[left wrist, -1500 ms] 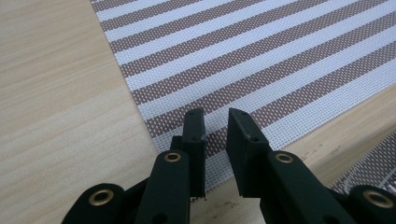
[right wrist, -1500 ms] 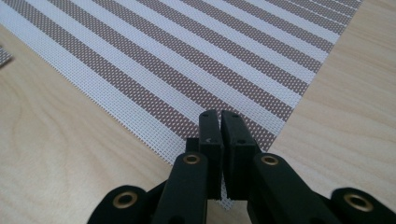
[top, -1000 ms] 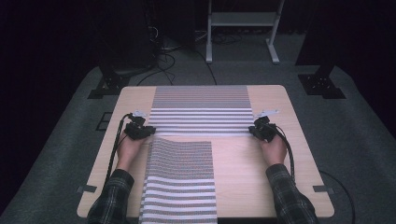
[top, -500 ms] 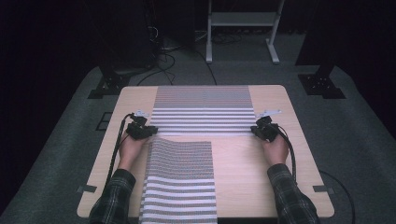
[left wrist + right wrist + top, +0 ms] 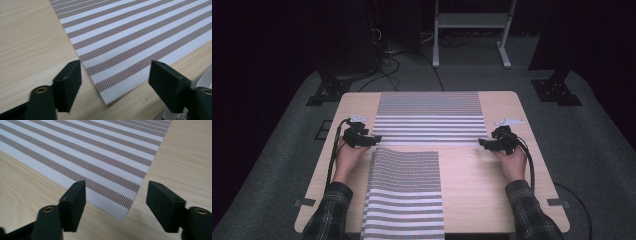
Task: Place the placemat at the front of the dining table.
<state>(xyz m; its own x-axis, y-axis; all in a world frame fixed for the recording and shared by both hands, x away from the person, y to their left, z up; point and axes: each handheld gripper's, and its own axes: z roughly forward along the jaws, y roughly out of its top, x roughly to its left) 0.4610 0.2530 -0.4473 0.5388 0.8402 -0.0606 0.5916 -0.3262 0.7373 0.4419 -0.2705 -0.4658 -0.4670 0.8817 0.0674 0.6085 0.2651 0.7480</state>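
Observation:
A brown-and-white striped mat (image 5: 429, 120) lies flat across the far half of the wooden table (image 5: 492, 190). My left gripper (image 5: 371, 140) is at its near left corner and my right gripper (image 5: 483, 144) at its near right corner. Both have just been opening. In the left gripper view the jaws (image 5: 116, 77) stand apart over the mat's corner (image 5: 110, 82), not pressing it. The right gripper (image 5: 116, 195) is the same over its corner (image 5: 117, 200). A second striped mat (image 5: 404, 190) lies in front, hanging over the table's near edge.
The second mat's far edge lies close to the left gripper (image 5: 205, 75). Bare wood lies right of it in front of the right hand. Beyond the table stand a metal frame (image 5: 469, 22), floor cables (image 5: 387, 55) and black stand bases (image 5: 557, 90).
Both pairs of jaws have parted off the far mat's near corners. The hands and the mat have hardly moved.

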